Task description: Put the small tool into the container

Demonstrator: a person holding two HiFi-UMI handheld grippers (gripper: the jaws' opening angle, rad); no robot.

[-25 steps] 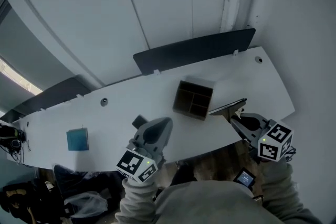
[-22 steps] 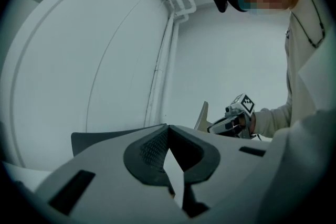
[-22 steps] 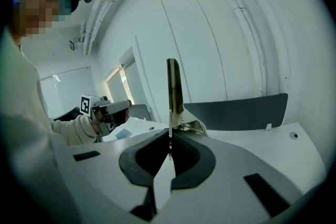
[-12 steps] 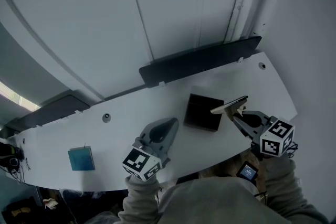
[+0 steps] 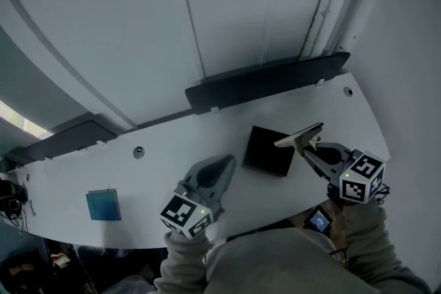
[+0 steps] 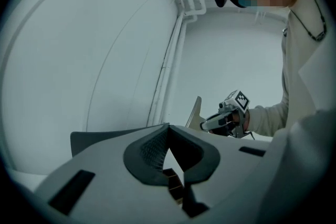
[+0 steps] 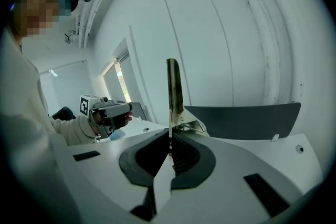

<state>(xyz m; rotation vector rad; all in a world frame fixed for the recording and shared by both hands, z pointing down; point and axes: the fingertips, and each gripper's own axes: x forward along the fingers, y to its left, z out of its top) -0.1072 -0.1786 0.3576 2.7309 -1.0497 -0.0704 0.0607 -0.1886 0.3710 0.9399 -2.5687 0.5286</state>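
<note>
1. Small tool (image 5: 300, 138) is sitting pinched in my right claw (image 5: 309, 149). The jaws are pressing tight on its base, and the flat blade is sticking out beyond the tips, right of centre in the head view.
2. It is hanging above the desk (image 5: 172, 148), with the blade's far end reaching the right edge of the dark container (image 5: 267, 151). I am judging that it is not yet over an opening.
3. My left claw (image 5: 219, 167) is resting with its jaws together and nothing between them, just left of the container and apart from it.
4. I am planning to carry the blade further left until it is hovering squarely over one compartment, then tip it downward so that it goes in end first.
5. I am planning to let go low, so the thin blade is not bouncing off a divider, and I am keeping the left claw ready to steady the container's wall if it slides.
</note>
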